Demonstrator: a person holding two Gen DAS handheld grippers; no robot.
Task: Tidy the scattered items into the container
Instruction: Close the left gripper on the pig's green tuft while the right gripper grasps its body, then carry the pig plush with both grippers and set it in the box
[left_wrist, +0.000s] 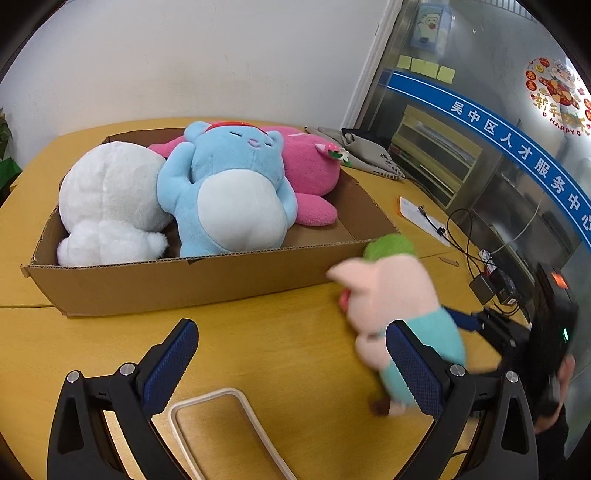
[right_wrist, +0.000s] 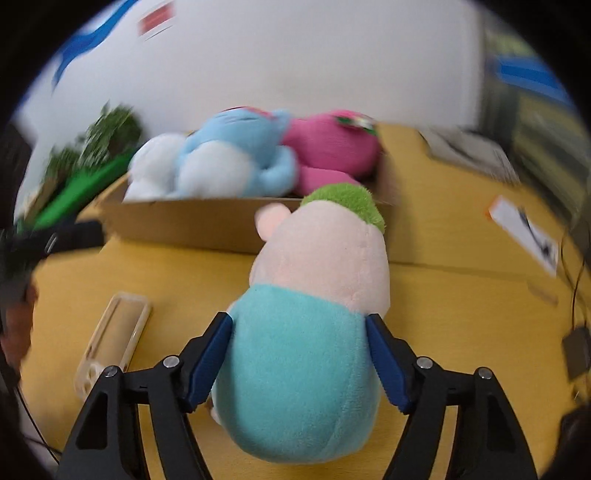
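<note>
A cardboard box (left_wrist: 184, 284) on the yellow table holds a white plush (left_wrist: 110, 199), a blue plush (left_wrist: 232, 192) and a pink plush (left_wrist: 310, 166). My right gripper (right_wrist: 299, 365) is shut on a pig plush (right_wrist: 306, 325) with a teal body and green tuft, held above the table just in front of the box (right_wrist: 192, 221). The pig plush (left_wrist: 391, 299) shows blurred at the right of the left wrist view, with the right gripper (left_wrist: 480, 321) behind it. My left gripper (left_wrist: 295, 365) is open and empty, above the table in front of the box.
A clear rectangular plastic case (left_wrist: 221, 424) lies on the table under my left gripper; it also shows in the right wrist view (right_wrist: 114, 339). Cables and a black adapter (left_wrist: 480, 288), a paper card (left_wrist: 421, 218) and grey fabric (left_wrist: 362, 151) lie right of the box.
</note>
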